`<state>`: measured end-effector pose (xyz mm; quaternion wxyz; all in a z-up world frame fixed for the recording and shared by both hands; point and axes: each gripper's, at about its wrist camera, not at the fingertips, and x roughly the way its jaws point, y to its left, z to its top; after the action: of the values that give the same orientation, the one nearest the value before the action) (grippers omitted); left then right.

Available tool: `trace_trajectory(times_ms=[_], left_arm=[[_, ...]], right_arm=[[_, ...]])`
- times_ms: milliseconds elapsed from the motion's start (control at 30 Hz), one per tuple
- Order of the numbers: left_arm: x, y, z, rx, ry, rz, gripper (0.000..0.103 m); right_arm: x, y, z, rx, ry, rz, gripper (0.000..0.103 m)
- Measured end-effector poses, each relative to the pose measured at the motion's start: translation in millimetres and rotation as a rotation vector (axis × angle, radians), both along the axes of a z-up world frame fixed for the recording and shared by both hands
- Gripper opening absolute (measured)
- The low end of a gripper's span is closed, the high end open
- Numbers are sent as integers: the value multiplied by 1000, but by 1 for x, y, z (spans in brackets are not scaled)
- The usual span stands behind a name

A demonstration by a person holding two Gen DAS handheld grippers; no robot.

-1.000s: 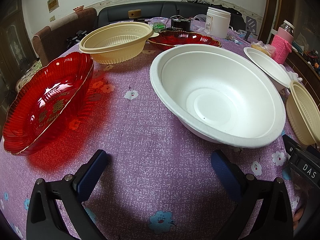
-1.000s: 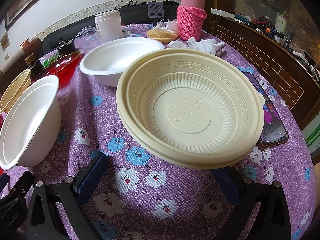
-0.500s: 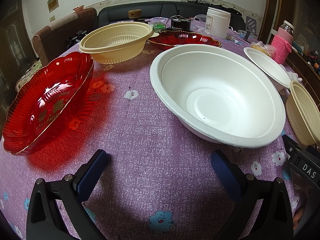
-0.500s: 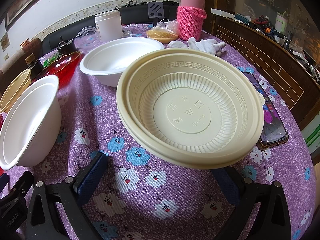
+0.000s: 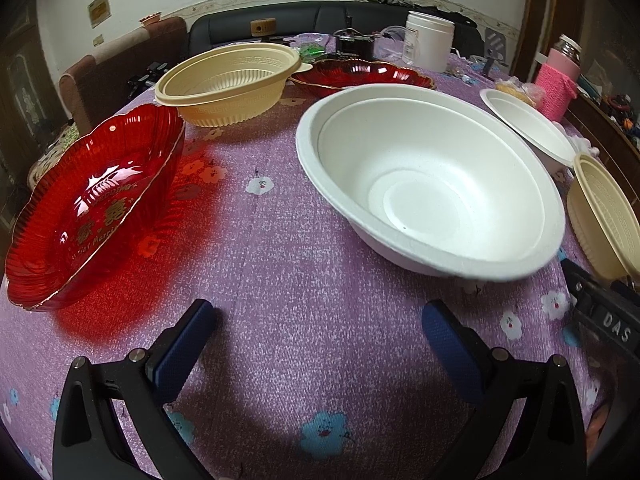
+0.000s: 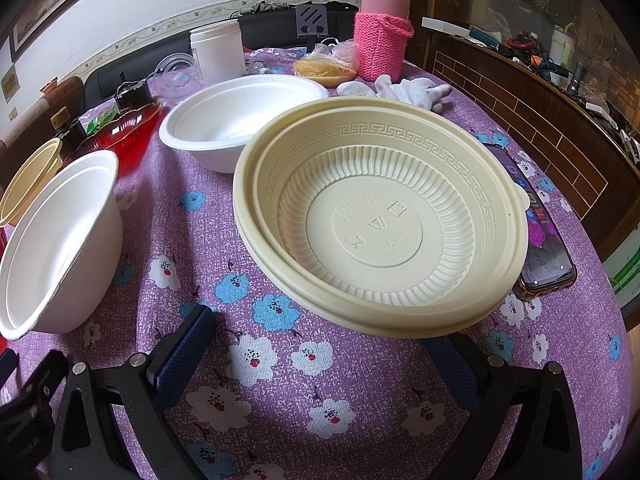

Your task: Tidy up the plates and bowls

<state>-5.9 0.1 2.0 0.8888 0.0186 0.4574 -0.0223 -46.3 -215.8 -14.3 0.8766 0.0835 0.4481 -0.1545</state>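
While both views are matched against those of half a second and a full second ago, no shift is found: every bowl and both tools are seen in the same places. The left gripper (image 5: 316, 336) is held low over the purple flowered tablecloth (image 5: 280, 280), its blue-padded fingers (image 5: 184, 344) spread wide with nothing between them. Just ahead and to its right the large white foam bowl (image 5: 432, 184) is set upright; to its left the red ribbed glass dish (image 5: 92, 208) is found, gold lettering on its floor being partly readable as "Just Married" below Chinese characters. Farther back a cream ribbed plastic bowl (image 5: 232, 84) and a second red glass dish (image 5: 360, 74) are placed. The letters "DAS" are read on the black body at the right edge of that view.

The right gripper (image 6: 316, 340) is likewise held fully apart and empty, the near rim of the second cream ribbed plastic bowl (image 6: 380, 220) being seen above its fingers. Moulded symbols are visible on that bowl's base, the small code being too fine to read. Beyond it a smaller white foam bowl (image 6: 236, 116) is set
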Motion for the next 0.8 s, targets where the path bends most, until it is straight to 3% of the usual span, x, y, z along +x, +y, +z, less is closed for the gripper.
trace_trajectory(times_ms=[100, 533, 667, 700, 800], left_arm=[[-8, 1, -1, -1, 7, -44, 103], [-20, 2, 0, 7, 50, -64, 103], [-31, 2, 1, 0, 87, -128, 103], [-34, 3, 2, -12, 96, -138, 103], [-52, 22, 13, -154, 87, -134, 103]], right_arm=[[0, 0, 0, 1, 0, 0, 102], [0, 2, 0, -3, 13, 51, 102], [-6, 5, 0, 1, 15, 52, 102], [-8, 5, 0, 3, 13, 58, 102], [-12, 6, 0, 6, 7, 67, 102]])
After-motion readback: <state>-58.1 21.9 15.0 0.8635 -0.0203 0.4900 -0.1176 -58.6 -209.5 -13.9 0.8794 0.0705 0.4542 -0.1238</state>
